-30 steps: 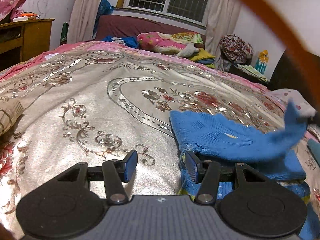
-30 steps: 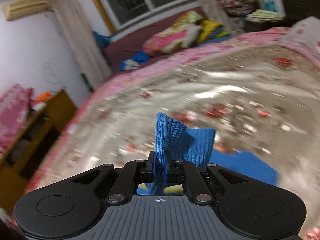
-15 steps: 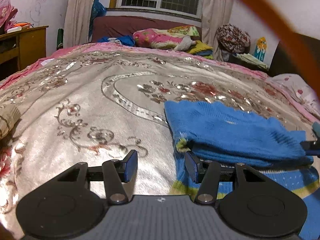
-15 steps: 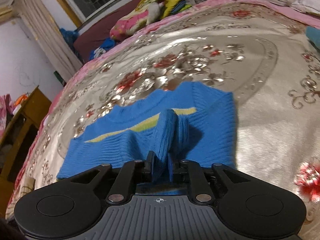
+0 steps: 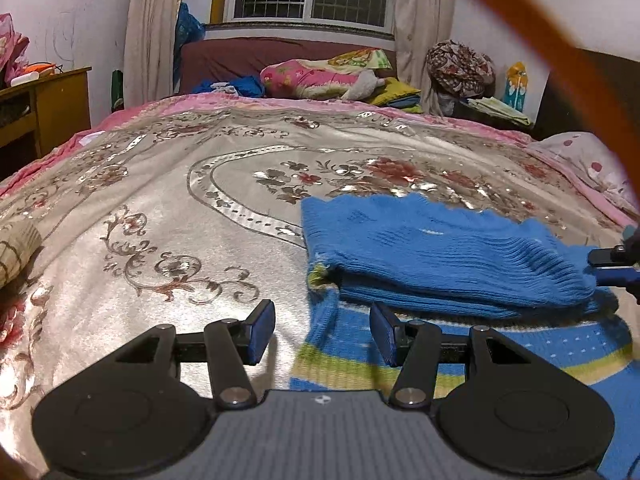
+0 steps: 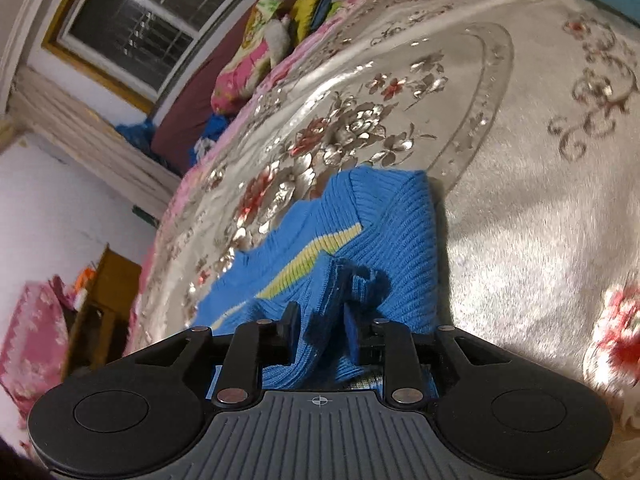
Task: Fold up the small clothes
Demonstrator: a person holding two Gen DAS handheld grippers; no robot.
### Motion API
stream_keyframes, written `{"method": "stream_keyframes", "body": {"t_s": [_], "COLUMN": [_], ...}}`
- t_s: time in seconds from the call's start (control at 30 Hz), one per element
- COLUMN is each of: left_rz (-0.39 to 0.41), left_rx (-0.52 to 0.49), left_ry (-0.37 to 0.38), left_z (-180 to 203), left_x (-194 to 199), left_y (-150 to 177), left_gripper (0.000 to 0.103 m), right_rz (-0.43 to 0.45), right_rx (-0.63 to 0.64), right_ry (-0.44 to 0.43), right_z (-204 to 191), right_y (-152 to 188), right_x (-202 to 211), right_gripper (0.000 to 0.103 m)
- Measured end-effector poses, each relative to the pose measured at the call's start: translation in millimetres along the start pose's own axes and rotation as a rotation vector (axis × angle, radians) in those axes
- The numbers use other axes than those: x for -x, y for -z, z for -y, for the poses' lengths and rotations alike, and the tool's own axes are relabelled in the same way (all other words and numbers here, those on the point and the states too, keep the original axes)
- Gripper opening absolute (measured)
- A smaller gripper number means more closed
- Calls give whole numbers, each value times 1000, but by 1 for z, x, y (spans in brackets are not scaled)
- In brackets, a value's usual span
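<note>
A small blue knit sweater [image 5: 436,256] with yellow-green stripes lies on the bed, its upper part folded over the lower part. My left gripper [image 5: 322,330] is open and empty, low over the sweater's left hem edge. In the right wrist view the sweater [image 6: 384,240] lies folded with a yellow stripe showing. My right gripper [image 6: 320,328] has its jaws parted, with a ridge of the blue knit loose between them. The right gripper's tip also shows in the left wrist view [image 5: 616,266] at the sweater's right edge.
The bed has a shiny floral bedspread [image 5: 180,216]. A beige checked cloth [image 5: 16,248] lies at its left edge. Pillows and clothes [image 5: 320,76] are piled at the far end. A wooden cabinet [image 5: 48,108] stands left. A pink dotted pillow [image 5: 588,160] lies right.
My right gripper carried the sweater's top over and down onto its lower half, then opened its jaws. The left gripper stayed open near the hem.
</note>
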State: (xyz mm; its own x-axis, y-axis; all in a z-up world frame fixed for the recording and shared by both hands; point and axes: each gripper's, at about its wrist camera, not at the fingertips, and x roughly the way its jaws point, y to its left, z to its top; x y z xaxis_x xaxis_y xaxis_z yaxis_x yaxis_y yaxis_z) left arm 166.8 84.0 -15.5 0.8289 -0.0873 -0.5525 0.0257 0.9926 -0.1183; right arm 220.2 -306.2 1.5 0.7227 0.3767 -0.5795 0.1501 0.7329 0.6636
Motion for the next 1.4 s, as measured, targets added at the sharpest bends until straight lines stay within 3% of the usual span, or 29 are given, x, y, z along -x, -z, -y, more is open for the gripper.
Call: {"method": "stream_keyframes", "body": {"t_s": [0.5, 0.57, 0.6, 0.63, 0.73, 0.9, 0.97, 1.03, 1.2, 1.4], "left_rz": [11, 13, 15, 18, 30, 32, 20, 3, -7, -9], "left_rx": [-37, -42, -43, -44, -41, -43, -52, -60, -73, -97], "left_ry": [57, 60, 60, 60, 63, 77, 78, 77, 43, 2], "left_z": [10, 9, 9, 9, 8, 10, 12, 14, 20, 31], "left_x": [6, 7, 8, 8, 11, 12, 9, 6, 5, -1], "left_y": [1, 0, 0, 0, -1, -1, 2, 5, 8, -4], "left_gripper": [57, 57, 57, 57, 57, 57, 57, 57, 57, 57], "right_rz": [-44, -48, -50, -52, -3, 176, 249, 268, 117, 139], "right_rx": [58, 69, 77, 83, 112, 141, 156, 160, -13, -39], "right_ry": [84, 97, 97, 96, 56, -122, -170, -163, -7, -7], "right_z": [-20, -24, -27, -31, -50, -74, -68, -54, 14, 32], "right_y": [-11, -13, -15, -18, -29, -35, -25, -13, 10, 8], "right_x": [-4, -8, -10, -12, -7, 36, 53, 56, 20, 18], "right_gripper": [25, 20, 10, 7, 6, 5, 5, 5, 5, 5]}}
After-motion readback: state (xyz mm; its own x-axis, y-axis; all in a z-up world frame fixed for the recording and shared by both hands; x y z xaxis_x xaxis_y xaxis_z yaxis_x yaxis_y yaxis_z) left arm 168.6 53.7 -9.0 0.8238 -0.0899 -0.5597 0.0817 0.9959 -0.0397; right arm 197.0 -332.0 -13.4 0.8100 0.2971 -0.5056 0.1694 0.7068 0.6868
